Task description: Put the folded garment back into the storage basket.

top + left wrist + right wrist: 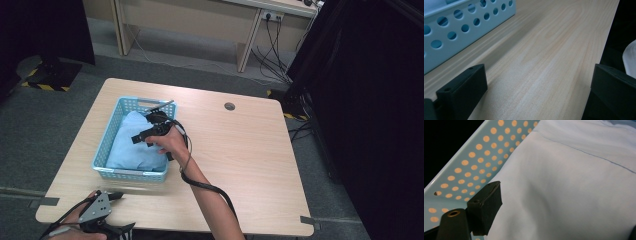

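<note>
From above, the right gripper (150,131) hangs spread over the blue cloth (135,142) in the basket (102,150), while the left gripper view adds the left gripper (536,85) gaping over bare table (544,50).

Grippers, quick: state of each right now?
Left gripper: open, holding nothing, over the table.
Right gripper: open above the light blue cloth in the basket, gripping nothing.
</note>
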The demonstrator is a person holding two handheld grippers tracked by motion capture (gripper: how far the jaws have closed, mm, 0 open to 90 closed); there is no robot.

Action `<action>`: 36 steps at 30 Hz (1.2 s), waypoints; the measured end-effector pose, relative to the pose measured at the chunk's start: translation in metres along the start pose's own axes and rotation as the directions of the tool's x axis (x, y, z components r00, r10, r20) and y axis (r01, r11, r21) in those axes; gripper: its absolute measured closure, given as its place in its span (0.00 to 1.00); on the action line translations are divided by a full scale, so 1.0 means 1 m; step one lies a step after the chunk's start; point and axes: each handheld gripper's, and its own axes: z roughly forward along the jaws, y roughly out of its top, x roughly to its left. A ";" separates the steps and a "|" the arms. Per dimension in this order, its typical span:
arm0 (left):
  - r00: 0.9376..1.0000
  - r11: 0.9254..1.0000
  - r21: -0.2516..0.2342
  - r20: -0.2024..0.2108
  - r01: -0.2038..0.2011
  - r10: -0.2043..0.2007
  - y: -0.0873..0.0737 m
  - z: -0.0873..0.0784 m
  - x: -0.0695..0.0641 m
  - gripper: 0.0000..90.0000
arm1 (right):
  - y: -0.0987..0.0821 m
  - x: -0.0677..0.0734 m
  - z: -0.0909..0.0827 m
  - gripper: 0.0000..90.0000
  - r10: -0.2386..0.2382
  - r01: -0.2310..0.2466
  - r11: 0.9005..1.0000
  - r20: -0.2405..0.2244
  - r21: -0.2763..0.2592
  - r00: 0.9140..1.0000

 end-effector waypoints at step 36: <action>1.000 1.000 -0.002 0.000 0.000 0.000 0.000 0.000 0.000 0.00 | -0.018 -0.020 -0.069 0.18 -0.007 0.008 0.988 0.003 -0.152 1.000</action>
